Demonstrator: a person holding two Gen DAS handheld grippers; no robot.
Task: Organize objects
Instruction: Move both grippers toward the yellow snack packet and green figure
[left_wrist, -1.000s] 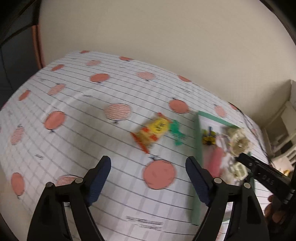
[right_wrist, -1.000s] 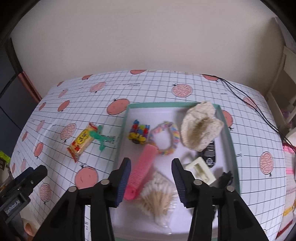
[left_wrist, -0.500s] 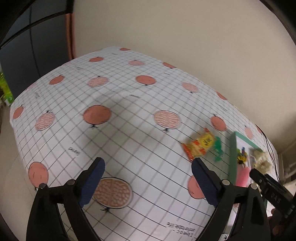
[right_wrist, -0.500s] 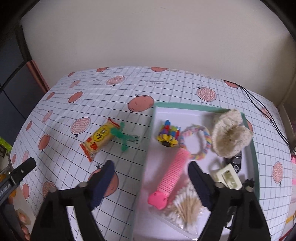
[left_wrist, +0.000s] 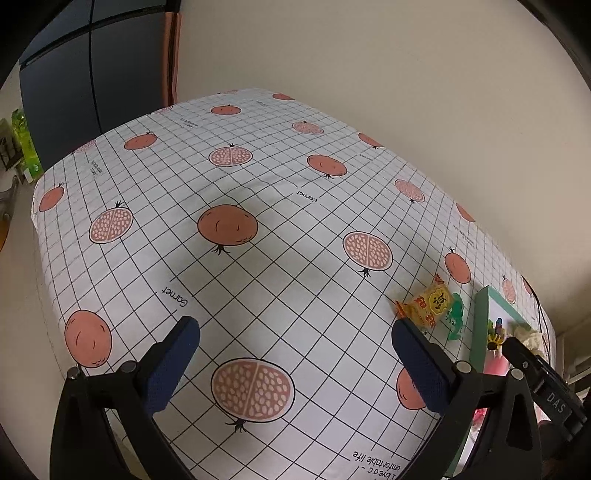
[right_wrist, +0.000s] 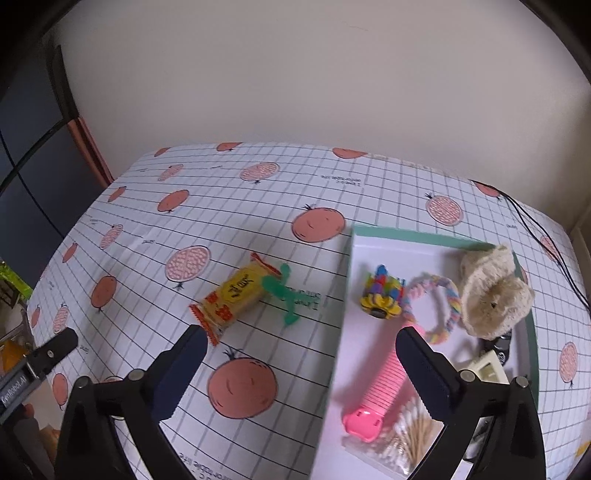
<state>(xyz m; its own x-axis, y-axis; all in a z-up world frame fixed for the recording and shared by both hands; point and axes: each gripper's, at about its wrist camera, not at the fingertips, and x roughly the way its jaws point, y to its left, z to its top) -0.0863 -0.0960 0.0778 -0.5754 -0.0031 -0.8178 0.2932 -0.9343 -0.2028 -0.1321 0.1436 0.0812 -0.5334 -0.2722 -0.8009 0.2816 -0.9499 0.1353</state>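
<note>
The desk (left_wrist: 258, 206) lies bare across its left and middle — open passage there. Toward the right, the snack packet (right_wrist: 236, 295) and green clip (right_wrist: 288, 295) lie just beside the tray (right_wrist: 424, 236) — its inside crowded.

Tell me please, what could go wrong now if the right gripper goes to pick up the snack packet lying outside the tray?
1. The green figure lies touching the snack packet, so the open right gripper might catch or push it too.
2. The packet looks soft; a hard squeeze may crush it.
3. The tray is already crowded with the pink comb, the bracelet and other things; placing the packet may knock them.
</note>
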